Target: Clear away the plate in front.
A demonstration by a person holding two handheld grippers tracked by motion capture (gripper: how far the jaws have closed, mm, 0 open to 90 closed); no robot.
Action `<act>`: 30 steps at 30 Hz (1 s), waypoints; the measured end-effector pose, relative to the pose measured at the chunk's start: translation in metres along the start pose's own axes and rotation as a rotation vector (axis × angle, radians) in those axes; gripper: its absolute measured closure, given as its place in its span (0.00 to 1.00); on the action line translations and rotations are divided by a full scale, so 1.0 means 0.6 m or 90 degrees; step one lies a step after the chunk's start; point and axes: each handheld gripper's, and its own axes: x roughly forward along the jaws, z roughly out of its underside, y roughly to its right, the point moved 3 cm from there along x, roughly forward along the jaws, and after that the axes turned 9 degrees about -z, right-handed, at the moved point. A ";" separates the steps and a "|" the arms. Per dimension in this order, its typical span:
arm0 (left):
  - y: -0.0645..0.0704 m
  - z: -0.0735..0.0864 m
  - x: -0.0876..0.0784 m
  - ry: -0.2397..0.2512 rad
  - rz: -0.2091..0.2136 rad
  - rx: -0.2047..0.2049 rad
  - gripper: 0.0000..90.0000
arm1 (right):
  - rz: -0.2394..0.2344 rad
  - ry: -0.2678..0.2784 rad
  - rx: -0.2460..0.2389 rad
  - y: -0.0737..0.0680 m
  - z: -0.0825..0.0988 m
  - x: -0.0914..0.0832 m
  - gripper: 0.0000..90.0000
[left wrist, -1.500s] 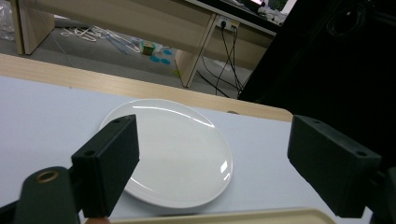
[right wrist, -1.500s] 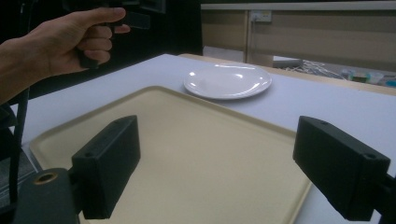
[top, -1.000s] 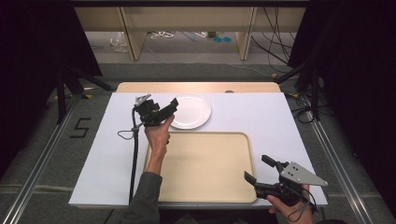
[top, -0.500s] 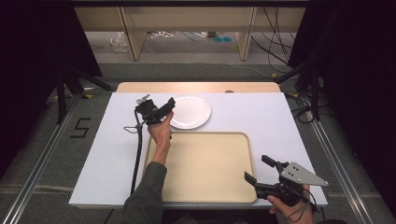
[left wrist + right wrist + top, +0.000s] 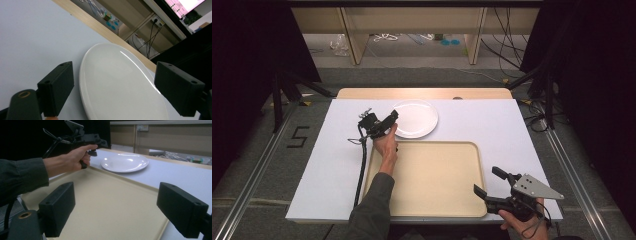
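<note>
Plate [image 5: 414,118]: white, empty, sits flat on the white worktop [image 5: 312,170] toward the far side, just beyond the far-left corner of the tray; the two look v. close, can't tell if touching.
Tray [image 5: 432,180]: beige, rectangular w/ rounded corners, empty, lies on the worktop nearer you, roughly centre.
Left tongs [image 5: 387,122]: your left hand [image 5: 387,147] holds them at the plate's left edge, above the tray's far-left corner, pointing to the plate. Jaws wide apart, nothing between the pads. In the left gripper view the plate [image 5: 120,85] lies ahead, spanning the gap btwn the jaws, its near rim low in frame; can't tell if a jaw touches it.
Left arm: dark sleeve [image 5: 372,210] comes in from the near edge over the tray's left side; cable trails down beside it.
Right tongs [image 5: 488,189]: your right hand [image 5: 522,222] holds them at the near-right corner of the tray, grey plate on top, aimed left over the tray. Jaws wide apart, holding nothing.
Right gripper view: tray [image 5: 112,205] fills the gap btwn the jaws; plate [image 5: 124,162] beyond it; left hand [image 5: 72,160] w/ left tongs [image 5: 100,143] just beside the plate.
</note>
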 end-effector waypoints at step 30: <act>-0.012 0.022 0.039 -0.022 -0.029 -0.079 0.18 | -0.007 -0.002 -0.003 -0.002 0.000 0.001 0.18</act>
